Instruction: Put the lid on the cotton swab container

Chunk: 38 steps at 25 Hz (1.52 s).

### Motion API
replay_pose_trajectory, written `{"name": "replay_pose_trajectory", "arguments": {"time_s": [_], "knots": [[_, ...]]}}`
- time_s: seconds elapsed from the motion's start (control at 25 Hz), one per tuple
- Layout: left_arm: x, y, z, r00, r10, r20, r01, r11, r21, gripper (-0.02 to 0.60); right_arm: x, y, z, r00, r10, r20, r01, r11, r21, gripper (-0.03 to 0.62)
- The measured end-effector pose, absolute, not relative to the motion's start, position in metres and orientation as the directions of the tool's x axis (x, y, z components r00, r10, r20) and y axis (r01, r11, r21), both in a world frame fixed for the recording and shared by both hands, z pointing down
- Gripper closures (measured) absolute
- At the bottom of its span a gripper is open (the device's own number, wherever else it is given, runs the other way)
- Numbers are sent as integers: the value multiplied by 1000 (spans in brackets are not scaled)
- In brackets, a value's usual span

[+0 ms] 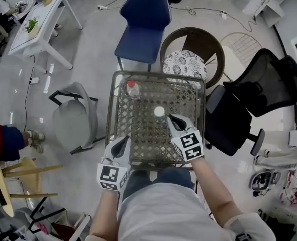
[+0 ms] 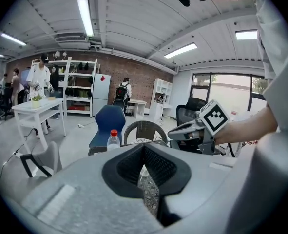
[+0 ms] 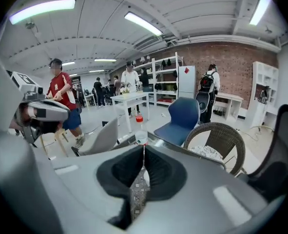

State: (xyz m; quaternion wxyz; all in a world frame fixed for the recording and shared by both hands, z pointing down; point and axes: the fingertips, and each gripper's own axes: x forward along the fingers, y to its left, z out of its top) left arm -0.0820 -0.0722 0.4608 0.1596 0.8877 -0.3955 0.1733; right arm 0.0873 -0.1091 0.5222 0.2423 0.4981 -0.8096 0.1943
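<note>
White plastic disc (image 1: 159, 111), the only candidate for the swab container or its lid (too small to tell which), sits near the middle of the mesh table (image 1: 119, 109), right of and nearer than a red-capped bottle (image 1: 132, 89). Right tongs (image 1: 172, 118), jaws clenched on nothing, point at it from just near and right, tips close to the disc but apart from it. Left tongs (image 1: 124, 141), likewise clenched and empty, hover at the table's near left edge, well apart from the disc. The disc looks light, stiff and smooth, likely to skid on the open mesh or tip if nudged; a grip across its rim, 2 jaws on opposite sides, should suit best. Both tongs would need to open first. No 2nd piece of the set shows on the table.
</note>
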Motion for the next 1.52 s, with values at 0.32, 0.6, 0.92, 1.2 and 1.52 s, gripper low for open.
{"name": "replay_pose_trajectory", "arguments": {"time_s": [0.32,0.6,0.92,1.2,1.52], "knots": [[-57,-96,407,697,-635,333,-698,-707,112,574,98,-91,423,-393,-808,439,-912,404,-74,589],[-37,-98,354,745,-621,242,-654,-751,85,574,116,-68,361,-380,-867,324,-924,373,-86,589],[-28,-100,295,772,-624,122,-634,-771,65,574,140,-43,311,-339,-917,208,-941,332,-69,590],[-19,-92,268,795,-602,75,-606,-794,51,574,155,-27,290,-287,-945,158,-958,283,-50,589],[-6,-86,264,813,-577,73,-581,-812,46,574,163,-20,289,-258,-954,154,-966,250,-71,589]]}}
